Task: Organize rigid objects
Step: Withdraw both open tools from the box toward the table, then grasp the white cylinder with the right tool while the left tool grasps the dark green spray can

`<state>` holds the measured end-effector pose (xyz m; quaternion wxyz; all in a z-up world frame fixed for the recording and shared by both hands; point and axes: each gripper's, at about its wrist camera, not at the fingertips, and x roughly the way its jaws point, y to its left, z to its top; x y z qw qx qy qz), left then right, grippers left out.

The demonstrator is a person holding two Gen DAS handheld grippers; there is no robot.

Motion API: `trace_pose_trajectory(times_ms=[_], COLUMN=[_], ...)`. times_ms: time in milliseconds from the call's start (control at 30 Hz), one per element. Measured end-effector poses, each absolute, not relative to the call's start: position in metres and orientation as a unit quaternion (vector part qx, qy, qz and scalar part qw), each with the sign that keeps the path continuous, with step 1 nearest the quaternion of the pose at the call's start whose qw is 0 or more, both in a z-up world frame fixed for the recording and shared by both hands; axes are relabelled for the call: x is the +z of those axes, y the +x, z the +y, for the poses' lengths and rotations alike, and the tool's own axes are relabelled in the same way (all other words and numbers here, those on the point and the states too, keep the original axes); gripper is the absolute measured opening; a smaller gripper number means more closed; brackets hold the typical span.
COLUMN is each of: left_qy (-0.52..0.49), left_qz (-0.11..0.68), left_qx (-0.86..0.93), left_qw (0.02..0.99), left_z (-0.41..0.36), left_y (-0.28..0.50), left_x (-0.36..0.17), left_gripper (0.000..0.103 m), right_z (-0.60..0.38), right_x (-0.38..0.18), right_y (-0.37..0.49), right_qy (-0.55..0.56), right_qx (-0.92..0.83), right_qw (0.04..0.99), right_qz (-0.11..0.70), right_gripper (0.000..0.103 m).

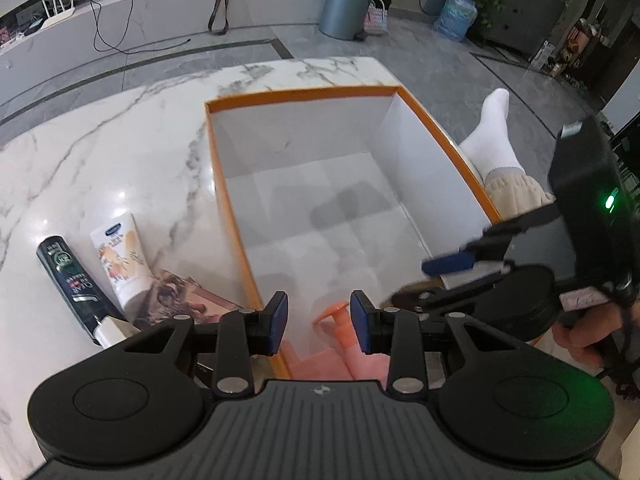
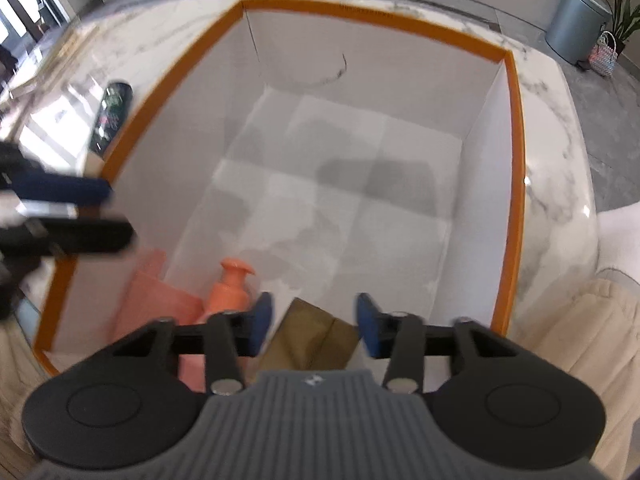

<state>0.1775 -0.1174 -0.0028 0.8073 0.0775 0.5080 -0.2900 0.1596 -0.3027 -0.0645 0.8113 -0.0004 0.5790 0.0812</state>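
Both grippers, left gripper (image 1: 319,322) and right gripper (image 2: 313,328), hover jaws spread and empty over the orange-rimmed box (image 2: 516,128), pump bottle (image 2: 230,284) already inside, tubes (image 1: 120,264) outside awaiting pickup

An open box (image 2: 516,128) with an orange rim and white inner walls is set on the marble worktop (image 1: 100,160), reaching to its right edge. Inside, at the near left corner, an orange pump bottle (image 2: 230,288) is seen beside a pink carton (image 2: 148,300); an olive-brown packet (image 2: 312,340) lies against the near wall. On the worktop left of the box, a dark green tube (image 1: 72,280), a white tube (image 1: 120,256) and a printed flat carton (image 1: 180,300) lie close together, the white tube overlapping the carton.
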Motion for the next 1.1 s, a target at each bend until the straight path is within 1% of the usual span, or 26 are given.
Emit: trace_pose_trajectory(times_ms=[100,233,300,367,533,667,767,833,900,1000,1100], left_qy=[0.073,0.077,0.077,0.074,0.075,0.071,0.047,0.018,-0.016,-0.045,-0.027], left_qz=[0.502,0.491,0.489,0.486,0.483,0.483,0.493,0.505,0.521,0.54,0.545], left_qx=[-0.298,-0.304,-0.301,-0.295,-0.265,-0.239,-0.223,-0.214,-0.202,-0.184,-0.177], left_qw=[0.809,0.813,0.815,0.819,0.831,0.839,0.84,0.836,0.829,0.82,0.819], left_z=[-0.109,-0.099,-0.09,-0.078,-0.04,-0.009,0.011,0.021,0.032,0.041,0.047], left_y=[0.178,0.176,0.176,0.175,0.175,0.172,0.171,0.172,0.173,0.178,0.18], left_x=[0.003,0.011,0.015,0.021,0.037,0.043,0.038,0.03,0.018,0.002,-0.009], left_gripper=[0.04,0.04,0.04,0.04,0.04,0.04,0.04,0.04,0.04,0.04,0.04], right_z=[-0.304,-0.295,-0.288,-0.282,-0.267,-0.238,-0.208,-0.186,-0.165,-0.14,-0.119], right_x=[-0.066,-0.067,-0.067,-0.064,-0.027,0.008,0.023,0.025,0.022,0.01,-0.004], right_y=[0.155,0.147,0.144,0.142,0.137,0.132,0.13,0.132,0.136,0.143,0.151], right_qy=[0.005,-0.019,-0.031,-0.045,-0.044,-0.038,-0.038,-0.048,-0.064,-0.08,-0.093], right_qx=[0.094,0.119,0.125,0.122,0.106,0.127,0.157,0.178,0.191,0.21,0.216], right_qw=[0.802,0.789,0.786,0.787,0.826,0.857,0.865,0.862,0.856,0.841,0.828], right_qz=[0.59,0.602,0.605,0.603,0.551,0.498,0.476,0.473,0.476,0.491,0.509], right_gripper=[0.035,0.035,0.038,0.038,0.038,0.038,0.036,0.033,0.028,0.027,0.028])
